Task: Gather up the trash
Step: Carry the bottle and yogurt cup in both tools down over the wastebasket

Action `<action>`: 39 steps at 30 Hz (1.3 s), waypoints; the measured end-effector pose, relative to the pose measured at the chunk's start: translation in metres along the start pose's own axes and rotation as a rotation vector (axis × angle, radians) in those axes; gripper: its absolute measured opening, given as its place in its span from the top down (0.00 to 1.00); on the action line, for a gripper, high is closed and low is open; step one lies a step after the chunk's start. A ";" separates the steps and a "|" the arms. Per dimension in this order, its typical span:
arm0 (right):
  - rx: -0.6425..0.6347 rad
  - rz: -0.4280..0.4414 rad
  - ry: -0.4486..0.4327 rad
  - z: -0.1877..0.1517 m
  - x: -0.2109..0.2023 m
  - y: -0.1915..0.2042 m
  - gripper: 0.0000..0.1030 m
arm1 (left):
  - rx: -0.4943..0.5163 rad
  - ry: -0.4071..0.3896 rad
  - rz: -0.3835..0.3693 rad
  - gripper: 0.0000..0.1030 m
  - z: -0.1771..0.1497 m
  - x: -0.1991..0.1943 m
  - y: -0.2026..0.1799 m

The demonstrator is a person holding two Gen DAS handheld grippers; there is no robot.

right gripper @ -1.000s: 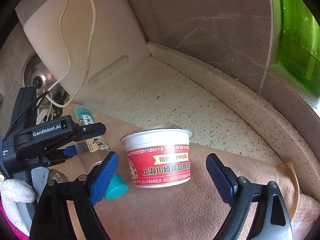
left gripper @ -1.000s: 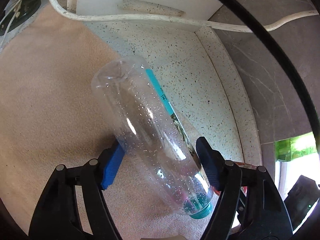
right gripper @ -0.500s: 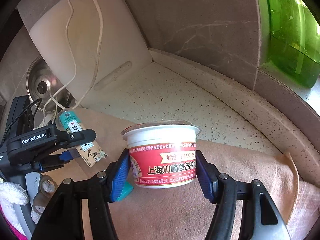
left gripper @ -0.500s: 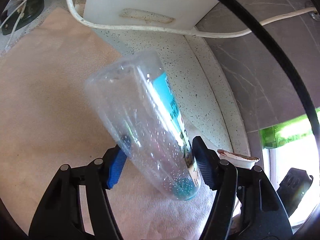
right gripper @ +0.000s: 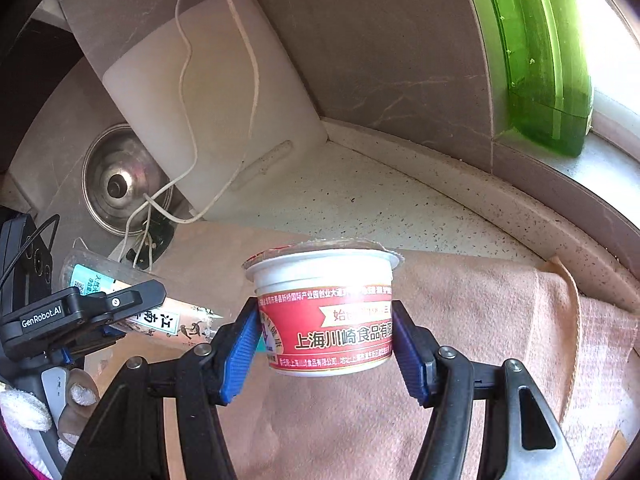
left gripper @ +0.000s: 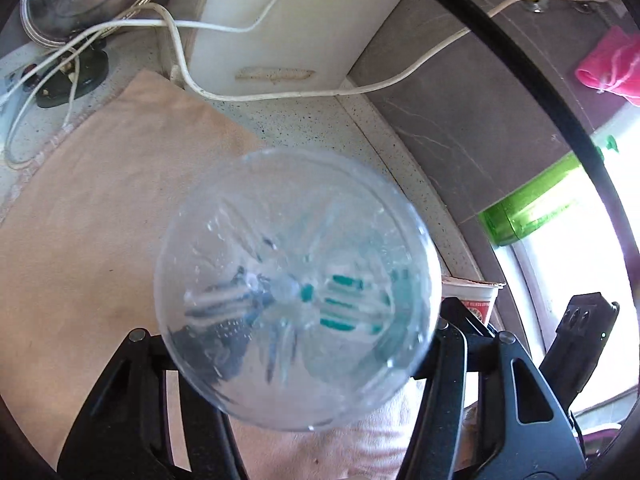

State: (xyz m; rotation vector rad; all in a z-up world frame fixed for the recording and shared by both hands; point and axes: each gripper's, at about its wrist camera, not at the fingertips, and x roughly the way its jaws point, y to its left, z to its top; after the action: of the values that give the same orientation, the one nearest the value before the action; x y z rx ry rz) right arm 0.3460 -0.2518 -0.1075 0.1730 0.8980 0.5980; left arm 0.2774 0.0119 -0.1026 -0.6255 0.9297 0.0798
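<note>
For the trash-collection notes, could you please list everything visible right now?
plastic bottle: one, clear with teal label, clamped in the left tongs, base toward the left camera.
food cup: one, white with red label, clamped in the right tongs, lifted over the cloth.
cloth: one, tan, spread on the counter.
counter: one, speckled off-white.
cutting board: one, white, leaning on the wall.
cords: several, white, draped across the board.
metal lid: one, silver, left of the board.
green container: one, on the window sill.
pink cloth: one, hanging upper right.
left tongs: black.
right tongs: black, blue pads.
gloved hand: white, lower left.
</note>
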 end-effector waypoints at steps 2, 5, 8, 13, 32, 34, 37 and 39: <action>-0.013 -0.003 -0.001 -0.005 -0.005 0.008 0.37 | 0.004 -0.009 0.000 0.44 -0.004 -0.010 0.003; -0.017 0.006 -0.006 -0.013 -0.015 0.018 0.37 | 0.007 -0.025 -0.002 0.44 -0.011 -0.024 0.006; -0.024 0.018 -0.009 -0.021 -0.026 0.027 0.37 | 0.011 -0.037 -0.004 0.44 -0.022 -0.042 0.012; -0.028 0.032 -0.009 -0.039 -0.043 0.044 0.37 | 0.024 -0.058 0.001 0.44 -0.045 -0.080 0.022; -0.062 0.029 -0.011 -0.120 -0.101 0.119 0.37 | 0.070 -0.065 -0.008 0.46 -0.116 -0.171 0.081; -0.063 0.025 -0.011 -0.128 -0.106 0.129 0.37 | 0.068 -0.064 -0.013 0.46 -0.122 -0.179 0.090; -0.064 0.028 -0.011 -0.142 -0.115 0.145 0.37 | 0.070 -0.059 -0.018 0.46 -0.131 -0.191 0.103; -0.066 0.030 -0.010 -0.151 -0.119 0.156 0.37 | 0.069 -0.053 -0.022 0.46 -0.137 -0.199 0.114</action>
State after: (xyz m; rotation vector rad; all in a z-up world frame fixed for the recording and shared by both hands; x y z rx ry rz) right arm 0.1074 -0.2049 -0.0609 0.1303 0.8663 0.6529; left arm 0.0194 0.0716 -0.0627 -0.5670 0.8707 0.0448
